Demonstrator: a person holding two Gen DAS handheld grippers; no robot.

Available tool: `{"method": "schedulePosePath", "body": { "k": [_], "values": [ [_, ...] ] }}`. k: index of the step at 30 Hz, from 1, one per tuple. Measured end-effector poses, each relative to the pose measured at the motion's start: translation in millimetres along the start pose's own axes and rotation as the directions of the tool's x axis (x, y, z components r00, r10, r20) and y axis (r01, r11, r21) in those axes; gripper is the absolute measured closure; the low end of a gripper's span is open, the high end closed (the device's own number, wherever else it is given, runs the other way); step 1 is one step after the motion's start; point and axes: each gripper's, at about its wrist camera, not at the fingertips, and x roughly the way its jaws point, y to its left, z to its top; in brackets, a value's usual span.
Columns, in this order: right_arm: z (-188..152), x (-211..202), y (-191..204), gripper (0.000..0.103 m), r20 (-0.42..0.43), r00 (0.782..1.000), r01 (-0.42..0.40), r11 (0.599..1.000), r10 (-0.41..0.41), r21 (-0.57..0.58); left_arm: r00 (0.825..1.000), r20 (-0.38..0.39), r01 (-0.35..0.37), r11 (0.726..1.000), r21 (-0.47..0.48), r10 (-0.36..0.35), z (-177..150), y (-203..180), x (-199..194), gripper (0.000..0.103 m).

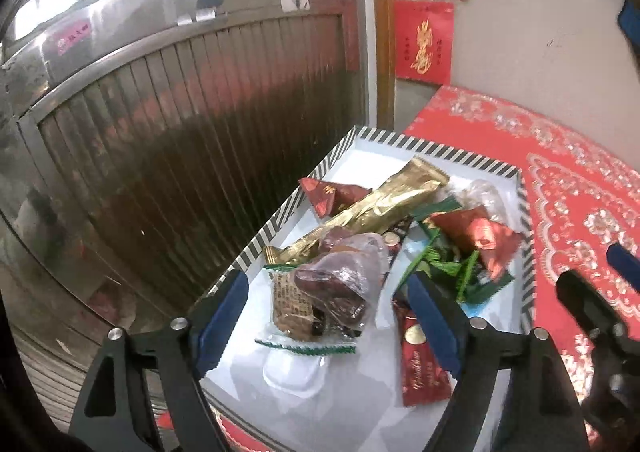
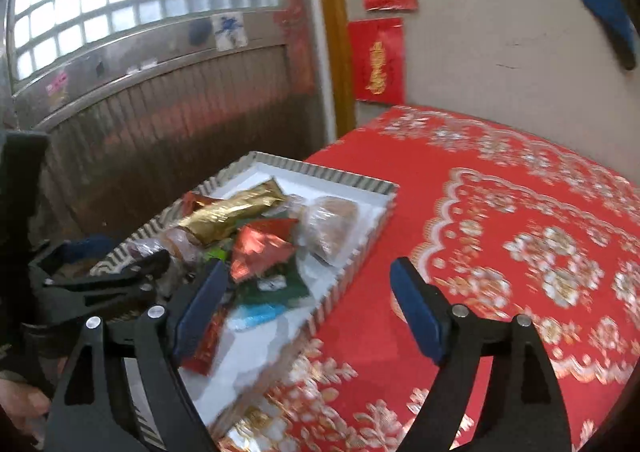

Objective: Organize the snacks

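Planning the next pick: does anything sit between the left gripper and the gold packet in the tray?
Yes. A clear bag of dark snacks lies between the open left gripper and the gold packet, over its near end.

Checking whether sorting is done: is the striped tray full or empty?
Partly full. The striped tray holds a pile including a gold packet and red triangular packets; its far end shows bare white floor.

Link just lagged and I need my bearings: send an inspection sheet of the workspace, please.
Surface: red patterned tablecloth, mostly bare.
Job's things: striped-rim tray holding a gold packet, red triangular packets, green wrappers, clear-wrapped pastries, a red sachet.
Clutter: nothing seen.
Grippers: left gripper open over the tray; right gripper open at the tray's edge; both empty.
Cables: nothing seen.
Surroundings: metal door, red wall posters.
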Motion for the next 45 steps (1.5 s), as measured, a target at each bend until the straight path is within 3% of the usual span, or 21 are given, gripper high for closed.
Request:
{"method": "schedulePosePath", "body": {
  "k": [9, 14, 18, 32, 45],
  "values": [
    [-14, -17, -2, 0.018, 0.036, 0.999, 0.039, 0.998, -0.041, 0.041, 0.997, 0.077, 0.001, 1.000, 0.026, -0.003, -11, -6, -32, 0.017],
    [-16, -19, 3, 0.016, 0.048, 0.998, 0.033, 0.999, -0.035, 0.036, 0.993, 0.095, -0.074, 0.995, 0.062, 0.068, -14, -10, -39, 0.015],
    [-18, -19, 0, 0.016, 0.045, 0.999, 0.028, 0.998, -0.031, 0.056, 0.997, 0.078, -0.028, 0.998, 0.051, 0.024, -16, -7, -39, 0.015],
    [-22, -17, 4, 0.016, 0.039, 0.999, 0.008, 0.999, -0.009, 0.042, 0.998, 0.060, 0.024, 0.998, 0.052, -0.028, -18, -2, -34, 0.015],
    [-23, -17, 3, 0.016, 0.041, 0.999, 0.004, 0.999, -0.006, 0.039, 0.998, 0.063, 0.030, 0.999, 0.045, -0.033, -19, -1, -31, 0.016]
  ]
}}
